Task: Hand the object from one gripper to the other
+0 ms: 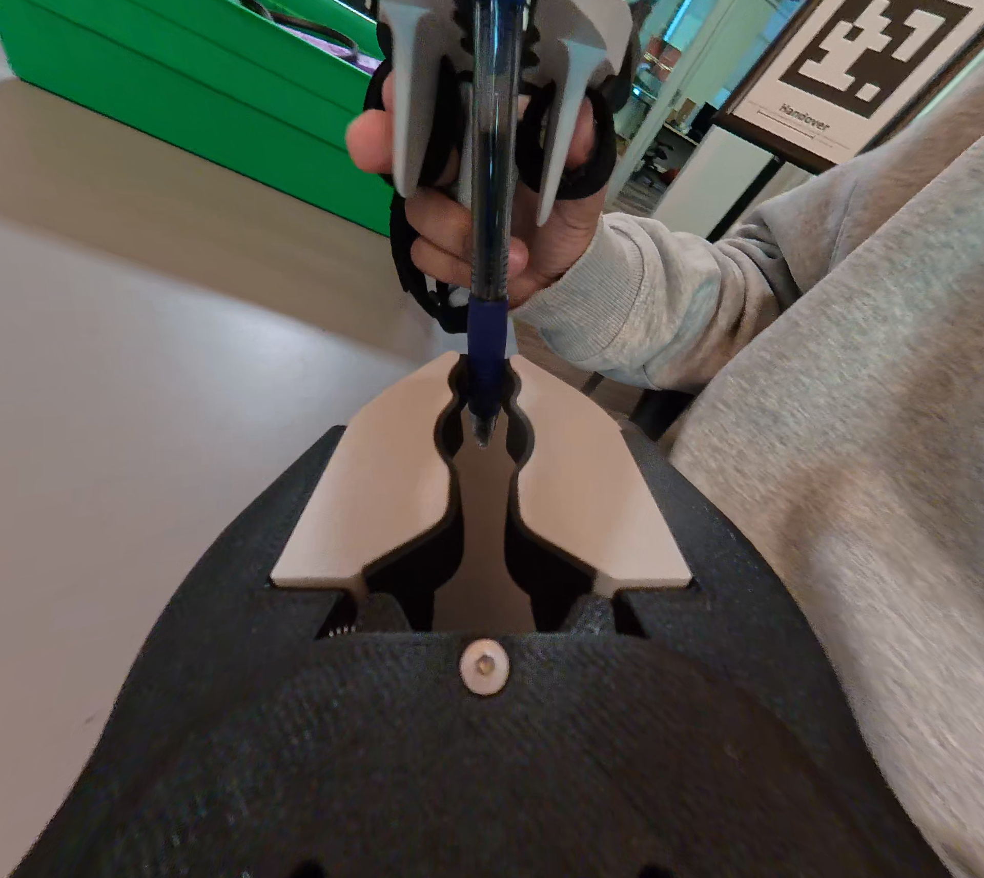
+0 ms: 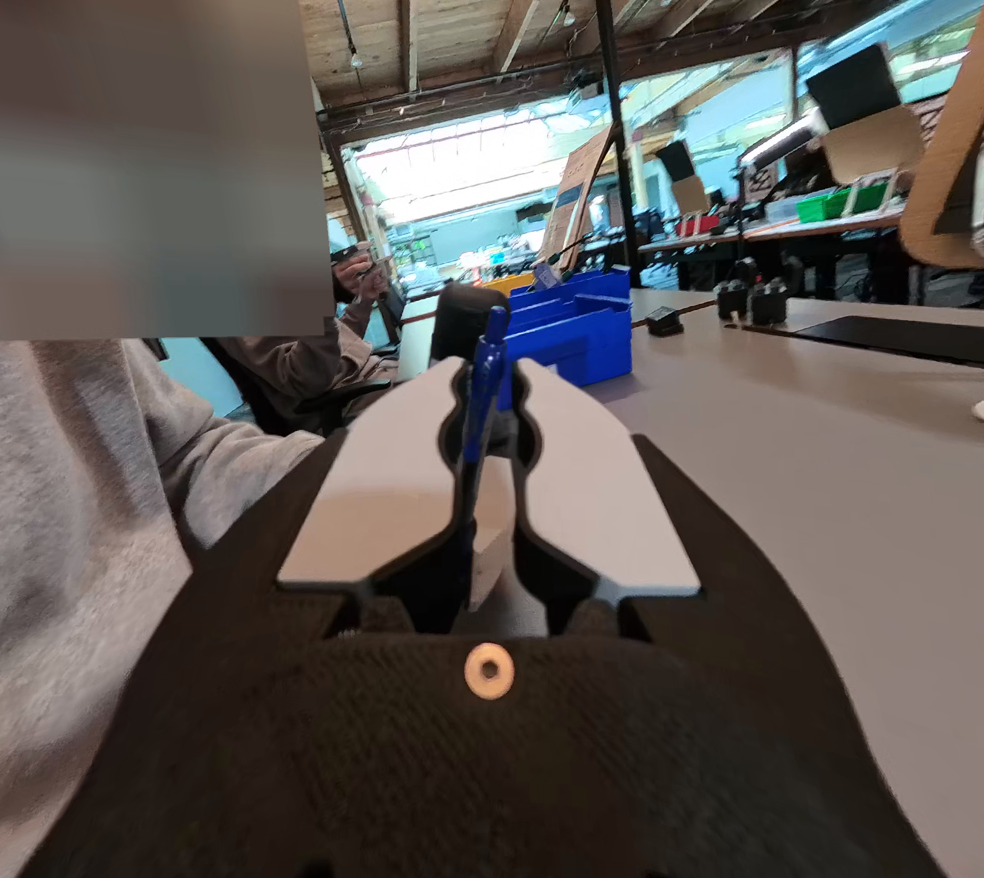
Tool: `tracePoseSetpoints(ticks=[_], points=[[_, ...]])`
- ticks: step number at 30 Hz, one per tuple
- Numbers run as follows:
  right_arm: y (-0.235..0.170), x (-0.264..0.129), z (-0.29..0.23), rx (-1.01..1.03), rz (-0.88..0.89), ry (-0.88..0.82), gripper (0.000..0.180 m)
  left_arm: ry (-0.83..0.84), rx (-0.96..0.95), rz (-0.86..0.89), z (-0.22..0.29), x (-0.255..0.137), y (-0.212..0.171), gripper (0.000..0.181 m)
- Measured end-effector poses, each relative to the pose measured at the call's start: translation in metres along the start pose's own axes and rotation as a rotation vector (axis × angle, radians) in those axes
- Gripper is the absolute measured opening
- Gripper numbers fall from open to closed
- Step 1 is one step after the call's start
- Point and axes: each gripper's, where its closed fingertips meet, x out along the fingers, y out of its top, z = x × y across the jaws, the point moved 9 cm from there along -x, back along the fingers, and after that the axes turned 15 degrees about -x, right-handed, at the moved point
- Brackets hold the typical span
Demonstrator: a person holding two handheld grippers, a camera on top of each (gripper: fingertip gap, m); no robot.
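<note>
A blue pen with a clear barrel (image 1: 492,133) runs between both grippers above the table. My left gripper (image 1: 484,373) is shut on its dark blue grip end, and the point sticks out just behind the fingertips. The right gripper (image 1: 495,53), held in a hand, faces the left camera with its fingers on either side of the pen's blue upper barrel. In the right wrist view the pen (image 2: 482,400) leans between the fingers of my right gripper (image 2: 487,368). A thin gap shows on the pen's right side. The right gripper is motion-blurred while the pen is sharp.
A green bin (image 1: 186,53) stands at the back left of the beige table (image 1: 133,373). A framed marker sign (image 1: 862,48) stands at the right and a grey sleeve (image 1: 745,320) is close by. Blue bins (image 2: 570,336), small black devices (image 2: 751,304) and a black mat (image 2: 905,336) lie farther off.
</note>
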Motion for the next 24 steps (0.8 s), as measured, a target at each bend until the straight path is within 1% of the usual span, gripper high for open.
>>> tracePoseSetpoints(ticks=[2, 4, 5, 8, 11, 13, 14, 18, 24], points=[[0.000, 0.000, 0.005, -0.019, 0.042, -0.091, 0.052, 0.012, 0.004, 0.055, -0.002, -0.005, 0.002, 0.012], [0.000, -0.001, 0.009, -0.036, 0.061, -0.156, 0.070, 0.029, -0.010, 0.120, -0.006, -0.013, 0.005, 0.012], [0.000, -0.001, 0.010, -0.049, 0.057, -0.178, 0.076, 0.039, -0.021, 0.155, -0.008, -0.018, 0.007, 0.012], [-0.005, 0.003, 0.010, -0.108, -0.001, -0.236, 0.084, 0.089, -0.031, 0.261, -0.013, -0.032, 0.013, 0.012], [-0.011, 0.011, 0.006, -0.265, -0.101, -0.277, 0.088, 0.182, 0.012, 0.313, -0.015, -0.041, 0.016, 0.012], [-0.017, 0.018, -0.001, -0.339, -0.167, -0.248, 0.082, 0.225, 0.057, 0.320, -0.013, -0.041, 0.016, 0.012], [-0.020, 0.022, -0.005, -0.345, -0.188, -0.220, 0.076, 0.230, 0.075, 0.312, -0.012, -0.040, 0.016, 0.012], [-0.023, 0.032, -0.017, -0.278, -0.193, -0.112, 0.047, 0.228, 0.129, 0.254, -0.005, -0.029, 0.012, 0.012], [-0.022, 0.030, -0.020, -0.261, -0.204, -0.083, 0.014, 0.203, 0.142, 0.262, 0.002, -0.024, 0.012, 0.012]])
